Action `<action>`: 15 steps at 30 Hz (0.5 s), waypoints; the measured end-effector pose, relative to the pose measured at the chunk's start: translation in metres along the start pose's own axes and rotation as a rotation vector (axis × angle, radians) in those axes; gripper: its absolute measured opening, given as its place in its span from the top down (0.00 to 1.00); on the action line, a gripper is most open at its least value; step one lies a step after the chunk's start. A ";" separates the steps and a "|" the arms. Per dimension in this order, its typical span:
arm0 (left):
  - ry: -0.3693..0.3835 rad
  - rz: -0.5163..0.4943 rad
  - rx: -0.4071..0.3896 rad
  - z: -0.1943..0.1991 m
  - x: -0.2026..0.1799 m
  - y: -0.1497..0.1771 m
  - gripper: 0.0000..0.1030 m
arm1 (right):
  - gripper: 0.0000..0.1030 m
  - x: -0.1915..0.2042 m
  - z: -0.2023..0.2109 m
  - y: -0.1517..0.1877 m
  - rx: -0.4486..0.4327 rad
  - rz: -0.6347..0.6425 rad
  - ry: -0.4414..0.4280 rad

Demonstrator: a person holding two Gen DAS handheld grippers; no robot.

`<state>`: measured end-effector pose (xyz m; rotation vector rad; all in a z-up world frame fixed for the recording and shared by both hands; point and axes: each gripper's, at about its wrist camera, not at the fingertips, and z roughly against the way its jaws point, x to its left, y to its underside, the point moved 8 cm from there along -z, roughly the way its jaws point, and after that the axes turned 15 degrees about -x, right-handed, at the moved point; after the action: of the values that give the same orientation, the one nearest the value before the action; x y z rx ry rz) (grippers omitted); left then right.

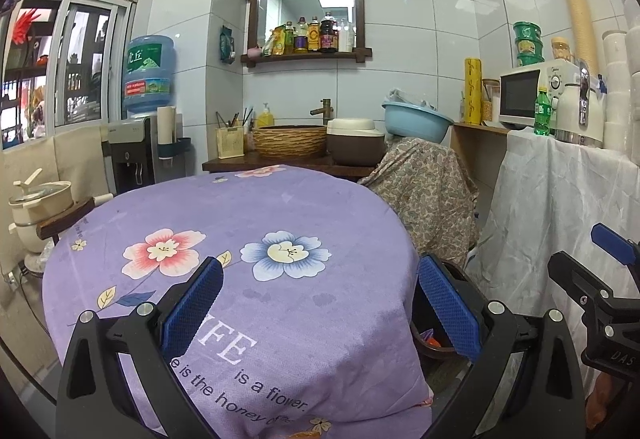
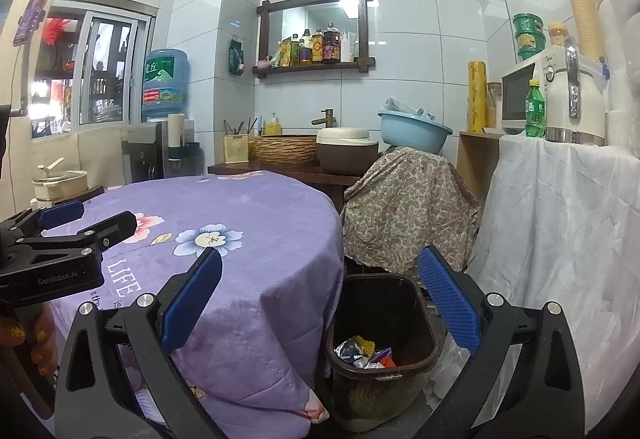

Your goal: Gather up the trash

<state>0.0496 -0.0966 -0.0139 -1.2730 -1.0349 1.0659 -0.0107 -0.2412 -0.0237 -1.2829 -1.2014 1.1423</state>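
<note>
A dark brown trash bin (image 2: pixel 380 343) stands on the floor to the right of the table and holds crumpled wrappers (image 2: pixel 362 351). Only its rim (image 1: pixel 424 343) shows in the left wrist view. My right gripper (image 2: pixel 320 299) is open and empty, held above the table's right edge and the bin. My left gripper (image 1: pixel 320 303) is open and empty over the table's front part. It also shows in the right wrist view (image 2: pixel 92 217) at the left. The right gripper's fingers (image 1: pixel 612 243) show at the right edge of the left wrist view. The purple flowered tablecloth (image 1: pixel 248 239) bears no trash.
A chair under a paisley cloth (image 2: pixel 404 207) stands behind the bin. A white-draped counter (image 2: pixel 560 223) with a microwave, kettle and green bottle is at the right. A wooden counter with a basket sink (image 1: pixel 290 141) and a water dispenser (image 1: pixel 148 79) lie behind the table.
</note>
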 end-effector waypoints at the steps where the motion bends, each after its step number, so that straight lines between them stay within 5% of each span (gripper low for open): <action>1: -0.002 0.001 0.000 0.000 0.000 0.000 0.05 | 0.06 0.000 0.000 0.000 -0.001 0.000 0.001; 15: -0.017 0.002 0.001 -0.001 0.005 -0.001 0.05 | 0.06 -0.007 -0.006 0.002 0.024 -0.024 0.010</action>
<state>0.0516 -0.0918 -0.0130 -1.2668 -1.0461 1.0802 -0.0054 -0.2485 -0.0253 -1.2512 -1.1894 1.1290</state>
